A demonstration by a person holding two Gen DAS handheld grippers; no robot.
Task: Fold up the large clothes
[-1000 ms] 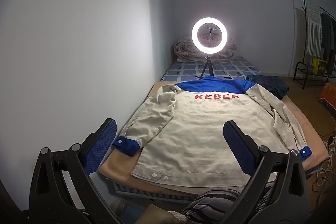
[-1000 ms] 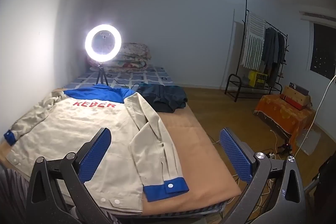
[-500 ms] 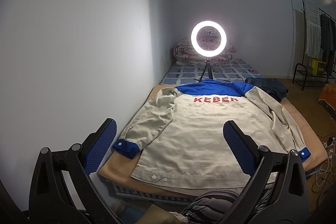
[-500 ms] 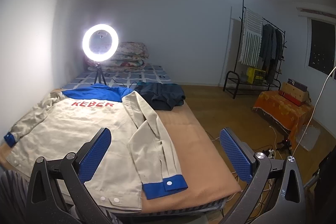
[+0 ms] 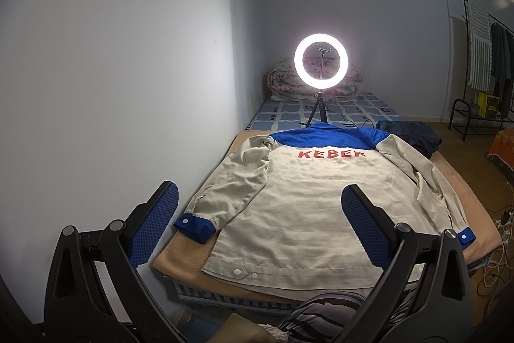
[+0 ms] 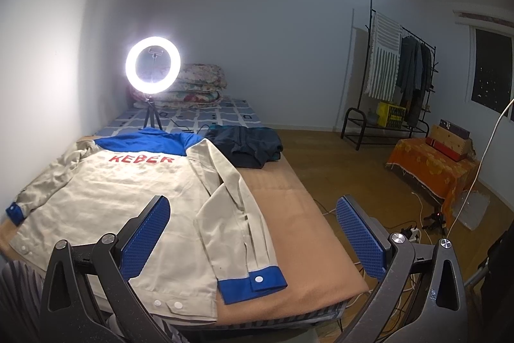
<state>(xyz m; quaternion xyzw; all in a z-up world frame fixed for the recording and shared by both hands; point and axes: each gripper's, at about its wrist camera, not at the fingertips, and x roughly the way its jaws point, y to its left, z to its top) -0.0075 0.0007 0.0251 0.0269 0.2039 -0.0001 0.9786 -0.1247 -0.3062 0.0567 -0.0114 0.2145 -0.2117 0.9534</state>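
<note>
The left gripper and right gripper both hover with fingers spread wide, holding and touching nothing, above the near end of a bed where a beige-and-blue jacket lies flat, back up.

Left tongs and right tongs gape wide, holding nothing.

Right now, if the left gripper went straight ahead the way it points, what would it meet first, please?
Probably the back of the beige jacket spread on the bed; the left gripper is open and empty, though depth is uncertain.
</note>
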